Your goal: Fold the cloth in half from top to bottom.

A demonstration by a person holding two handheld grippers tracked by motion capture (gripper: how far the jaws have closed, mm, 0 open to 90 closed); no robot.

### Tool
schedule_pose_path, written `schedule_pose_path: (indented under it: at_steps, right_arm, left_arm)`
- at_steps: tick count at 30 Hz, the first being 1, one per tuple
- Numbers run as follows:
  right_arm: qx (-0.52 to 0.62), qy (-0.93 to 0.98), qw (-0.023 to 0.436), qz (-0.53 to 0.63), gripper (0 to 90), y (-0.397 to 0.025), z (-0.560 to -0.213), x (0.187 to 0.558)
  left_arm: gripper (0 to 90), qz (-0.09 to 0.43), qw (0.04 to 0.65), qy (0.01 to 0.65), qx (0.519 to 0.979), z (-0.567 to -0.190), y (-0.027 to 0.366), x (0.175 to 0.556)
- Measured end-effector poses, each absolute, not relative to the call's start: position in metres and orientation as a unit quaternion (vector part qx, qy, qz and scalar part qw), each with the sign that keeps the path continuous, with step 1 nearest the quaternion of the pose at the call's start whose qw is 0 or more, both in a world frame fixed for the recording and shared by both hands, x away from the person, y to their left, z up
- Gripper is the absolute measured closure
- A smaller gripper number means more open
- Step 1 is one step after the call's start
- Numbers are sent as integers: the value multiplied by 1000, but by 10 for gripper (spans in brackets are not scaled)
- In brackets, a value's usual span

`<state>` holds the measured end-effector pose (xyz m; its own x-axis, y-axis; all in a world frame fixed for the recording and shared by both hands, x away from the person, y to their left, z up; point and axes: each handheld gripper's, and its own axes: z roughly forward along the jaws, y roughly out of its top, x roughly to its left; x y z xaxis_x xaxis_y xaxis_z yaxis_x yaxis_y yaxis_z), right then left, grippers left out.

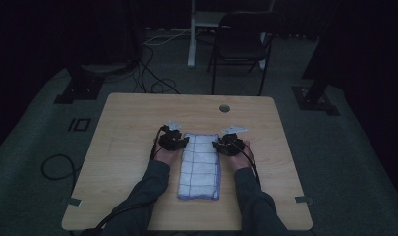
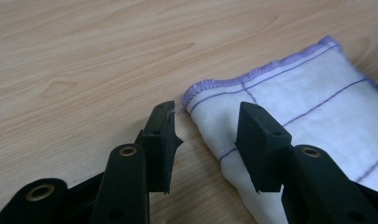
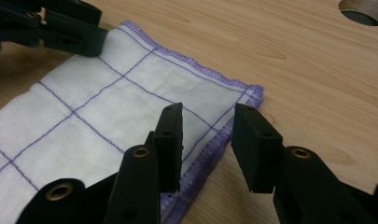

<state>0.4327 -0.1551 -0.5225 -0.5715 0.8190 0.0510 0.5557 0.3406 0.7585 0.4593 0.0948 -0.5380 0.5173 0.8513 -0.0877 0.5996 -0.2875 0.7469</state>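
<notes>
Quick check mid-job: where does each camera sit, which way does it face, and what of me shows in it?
High view: above your side, facing forward and down on the table; forearms, left gripper, right gripper.
Left gripper view: rides that gripper, open jaws astride the folded cloth edge.
Right gripper view: on that gripper, open over the cloth's hem; the left gripper beyond.
Shared: the cloth's far corners.

Both forearms wear dark grey-green sleeves [image 1: 152,184]. Each gripper, the left gripper [image 2: 205,135] and the right gripper [image 3: 205,137], is matte black, with blocky jaws (brass-ringed pivot holes) and trailing black cables [image 1: 54,162].
</notes>
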Motion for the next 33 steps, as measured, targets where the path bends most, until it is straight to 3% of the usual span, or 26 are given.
schedule_pose_path:
  at_steps: [9, 23, 29, 33]
  right_arm:
    - [444, 796, 170, 374, 575, -152, -528, 441]
    - [468, 796, 159, 350, 478, -140, -534, 464]
    - [470, 797, 161, 344, 512, -135, -537, 468]
    - [467, 800, 156, 343, 577, -133, -536, 470]
  left_arm:
    - [569, 175, 356, 470, 789, -540, 89, 466]
    - [633, 179, 345, 478, 788, -538, 90, 468]
    - [656, 178, 342, 477, 790, -538, 90, 469]
    - [717, 172, 344, 478, 790, -537, 88, 469]
